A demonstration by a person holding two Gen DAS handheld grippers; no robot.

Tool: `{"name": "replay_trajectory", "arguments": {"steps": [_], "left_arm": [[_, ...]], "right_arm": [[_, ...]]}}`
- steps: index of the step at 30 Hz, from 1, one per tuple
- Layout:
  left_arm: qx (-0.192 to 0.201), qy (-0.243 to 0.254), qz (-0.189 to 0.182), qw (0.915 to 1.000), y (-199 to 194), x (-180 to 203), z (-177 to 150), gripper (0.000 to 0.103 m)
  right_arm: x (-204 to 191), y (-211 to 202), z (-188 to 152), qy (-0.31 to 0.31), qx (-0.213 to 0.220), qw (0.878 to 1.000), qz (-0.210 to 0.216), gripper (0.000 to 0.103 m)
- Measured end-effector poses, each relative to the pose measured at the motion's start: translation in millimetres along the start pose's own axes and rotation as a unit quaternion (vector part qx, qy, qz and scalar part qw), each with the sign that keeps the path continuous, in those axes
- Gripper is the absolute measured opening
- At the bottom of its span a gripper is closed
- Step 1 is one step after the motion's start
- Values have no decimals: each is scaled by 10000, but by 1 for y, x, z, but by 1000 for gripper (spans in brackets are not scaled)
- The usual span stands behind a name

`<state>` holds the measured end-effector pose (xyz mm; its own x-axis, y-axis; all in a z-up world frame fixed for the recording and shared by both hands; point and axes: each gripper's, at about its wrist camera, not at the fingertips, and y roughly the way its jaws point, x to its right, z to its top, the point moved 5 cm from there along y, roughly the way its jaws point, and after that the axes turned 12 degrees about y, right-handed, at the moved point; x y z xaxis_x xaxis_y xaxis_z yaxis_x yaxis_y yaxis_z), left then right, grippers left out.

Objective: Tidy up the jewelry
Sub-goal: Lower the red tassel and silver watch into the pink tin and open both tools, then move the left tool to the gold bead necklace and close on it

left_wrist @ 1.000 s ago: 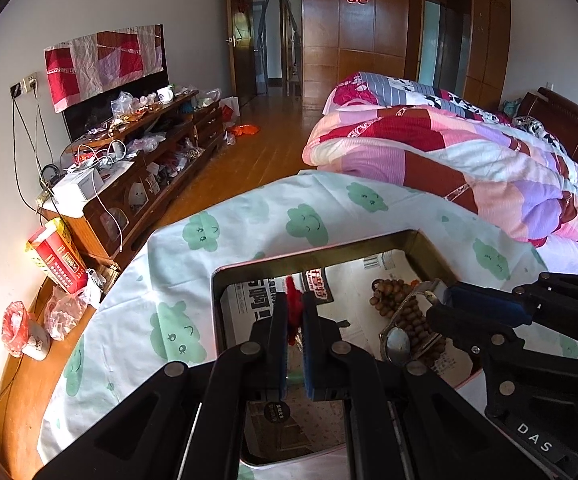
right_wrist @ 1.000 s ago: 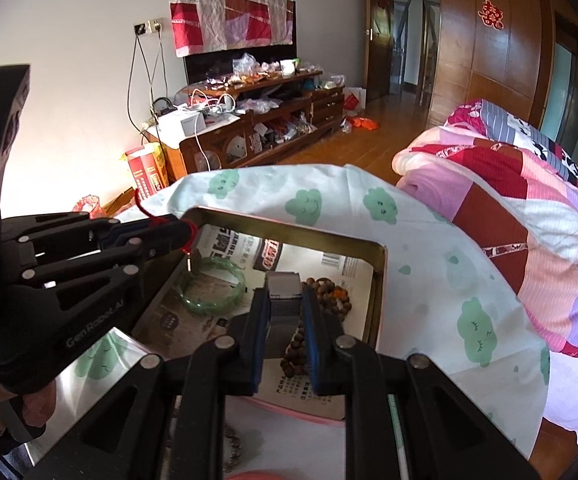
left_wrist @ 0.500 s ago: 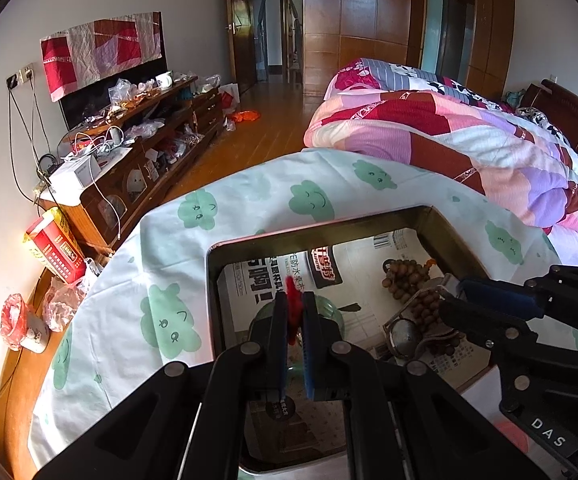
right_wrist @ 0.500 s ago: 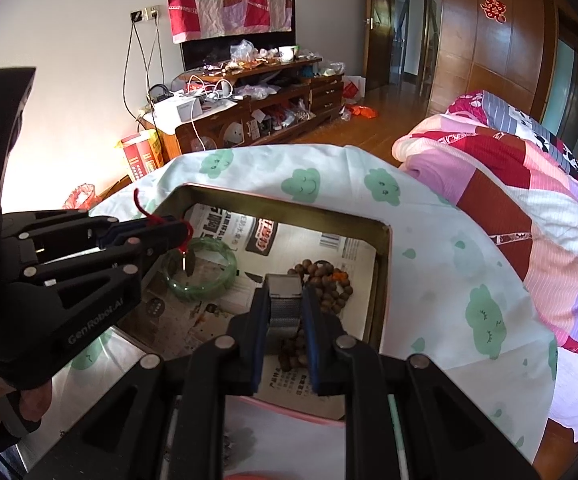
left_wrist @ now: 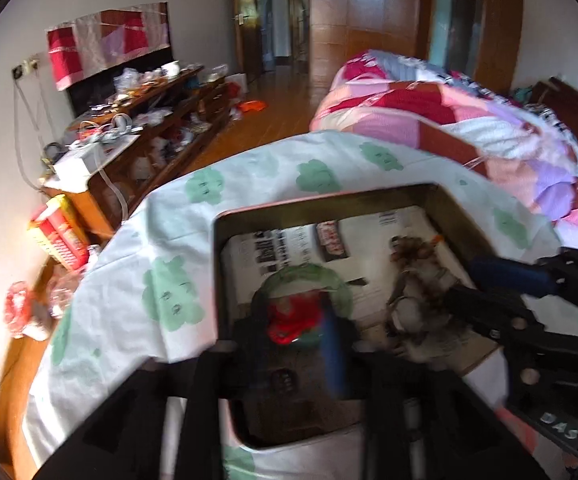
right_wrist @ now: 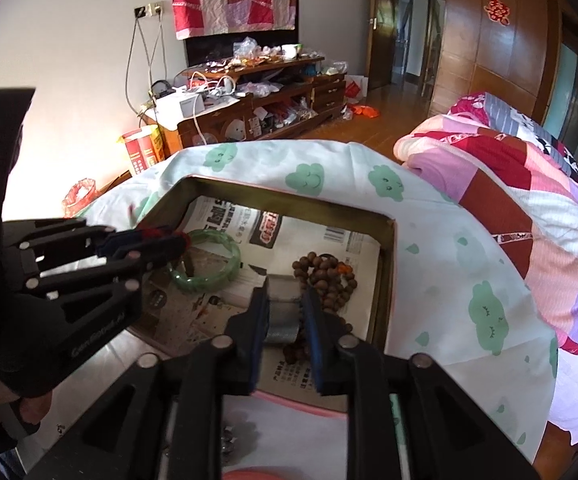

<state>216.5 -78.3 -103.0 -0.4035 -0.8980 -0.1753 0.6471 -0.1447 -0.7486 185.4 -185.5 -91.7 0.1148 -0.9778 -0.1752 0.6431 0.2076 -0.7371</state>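
A metal tray [right_wrist: 385, 264] lined with newspaper sits on a cloud-print cloth. In it lie a green jade bangle [right_wrist: 209, 266] and a brown bead bracelet [right_wrist: 329, 276]. My left gripper [left_wrist: 295, 320] has its jaws apart around a red cord item [left_wrist: 289, 320], low over the bangle [left_wrist: 309, 276]; the view is blurred. In the right wrist view the left gripper [right_wrist: 177, 240] hangs over the bangle's left rim. My right gripper [right_wrist: 285, 312] is shut on a silver metal watch band [right_wrist: 283, 312] beside the beads. It also shows in the left wrist view [left_wrist: 465, 284].
The tray [left_wrist: 217, 280] fills the near part of the cloth [right_wrist: 441, 280]. A patchwork quilt [right_wrist: 529, 184] lies on a bed to the right. A cluttered wooden TV cabinet [right_wrist: 257, 108] stands along the far wall.
My left gripper has opened and dropped lower over the green bangle, with the red cord now between spread fingers. My right gripper has stayed shut on the watch band and moved little.
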Motion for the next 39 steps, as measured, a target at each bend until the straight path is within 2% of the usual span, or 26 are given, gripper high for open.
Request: {"name": "replay_trajectory", "arguments": {"steps": [1,3,5,18,23,39], "left_arm": [[76,5,3,10000,-2,1,-1,57],[175,27,24,9998,-6,3,-2,66],[168,126,71,9998,-8,7,-4,68],[199,-145,-199,9995,-20,12,-20,68],[219,-195,-227,9993,-26,15,-24,68],[245,-268,-364,9987,-36,20,-33,68]], "right_arm": [[3,1,-1,75,-30,10000,25,36],[7,-1,-3,178,-33,9998,23,36],[10,-4,-5,224,1,9997,-15,43],[19,-25,-30,413,61,9991,52,45],[15,-34,-34,422,155,9990,87,51],[17,-39,-53,509,75,9986,102,51]]}}
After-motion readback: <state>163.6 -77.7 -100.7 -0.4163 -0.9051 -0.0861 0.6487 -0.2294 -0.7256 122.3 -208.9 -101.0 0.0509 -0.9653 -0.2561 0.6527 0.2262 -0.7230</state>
